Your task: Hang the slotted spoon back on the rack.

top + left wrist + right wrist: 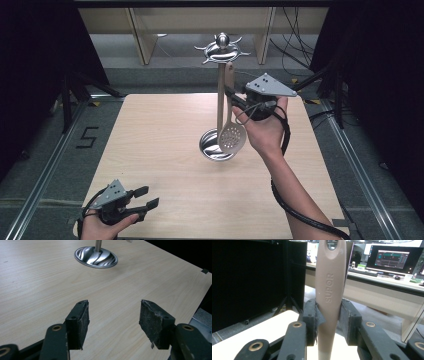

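A metal utensil stand [220,90] rises from a round shiny base [210,149] on the wooden table [160,130], with curved hooks at its top [222,49]. My right gripper [231,95] is shut on the beige handle [330,277] of a slotted spoon, which hangs upright beside the pole. Its perforated head [232,138] hovers over the base. In the right gripper view both pads [312,320] press the handle, marked SUPOR. My left gripper [148,196] rests open at the table's front left, with nothing between its fingers [78,322]. The base [96,257] lies ahead of it.
Black curtains stand on both sides, with tripod legs [67,100] at the left. Wooden shelving runs along the back. A "5" [87,137] is marked on the floor left of the table. A lit monitor [395,260] sits on a far desk.
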A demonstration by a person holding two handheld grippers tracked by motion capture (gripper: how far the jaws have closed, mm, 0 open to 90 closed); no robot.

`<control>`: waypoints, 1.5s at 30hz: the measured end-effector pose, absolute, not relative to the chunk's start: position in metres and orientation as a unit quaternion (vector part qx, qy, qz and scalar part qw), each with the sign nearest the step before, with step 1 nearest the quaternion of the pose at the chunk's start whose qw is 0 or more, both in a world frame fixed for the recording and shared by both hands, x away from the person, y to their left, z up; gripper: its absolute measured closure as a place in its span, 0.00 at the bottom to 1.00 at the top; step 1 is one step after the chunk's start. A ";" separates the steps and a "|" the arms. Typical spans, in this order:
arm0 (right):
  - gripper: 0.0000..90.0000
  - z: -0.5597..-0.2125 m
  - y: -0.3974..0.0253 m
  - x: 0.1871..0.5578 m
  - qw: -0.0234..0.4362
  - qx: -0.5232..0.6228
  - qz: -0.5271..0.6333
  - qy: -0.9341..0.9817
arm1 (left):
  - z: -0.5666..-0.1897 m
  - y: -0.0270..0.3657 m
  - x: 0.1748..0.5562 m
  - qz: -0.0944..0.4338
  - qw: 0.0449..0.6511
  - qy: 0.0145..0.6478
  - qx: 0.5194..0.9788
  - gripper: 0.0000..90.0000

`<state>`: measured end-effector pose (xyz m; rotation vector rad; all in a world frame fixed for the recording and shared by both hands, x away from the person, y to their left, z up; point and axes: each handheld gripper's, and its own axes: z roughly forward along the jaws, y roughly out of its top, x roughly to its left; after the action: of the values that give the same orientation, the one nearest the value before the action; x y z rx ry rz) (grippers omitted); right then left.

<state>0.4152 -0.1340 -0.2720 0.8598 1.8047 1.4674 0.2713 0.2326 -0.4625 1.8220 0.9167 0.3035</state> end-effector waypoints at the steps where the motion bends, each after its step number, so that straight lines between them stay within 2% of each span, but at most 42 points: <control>1: 0.77 -0.272 -0.134 0.416 0.326 0.327 0.559 0.688 | -0.463 0.233 0.271 0.125 0.512 0.384 0.758 0.45; 12: 0.76 -0.273 -0.132 0.419 0.324 0.325 0.556 0.693 | -0.463 0.233 0.272 0.128 0.511 0.374 0.763 0.45; 19: 0.54 -0.277 -0.135 0.411 0.324 0.317 0.554 0.698 | -0.462 0.232 0.270 0.127 0.505 0.386 0.761 0.45; 22: 0.51 -0.280 -0.141 0.405 0.318 0.315 0.555 0.701 | -0.463 0.233 0.271 0.127 0.505 0.385 0.761 0.45; 32: 0.47 -0.297 -0.168 0.381 0.299 0.316 0.538 0.722 | -0.463 0.232 0.272 0.126 0.508 0.379 0.763 0.45; 45: 0.44 -0.337 -0.206 0.358 0.268 0.351 0.509 0.738 | -0.464 0.231 0.271 0.126 0.508 0.382 0.761 0.45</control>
<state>0.3584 -0.2056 -0.3369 0.9480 1.9910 1.3738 0.2714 0.2311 -0.4640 1.8341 0.9212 0.3032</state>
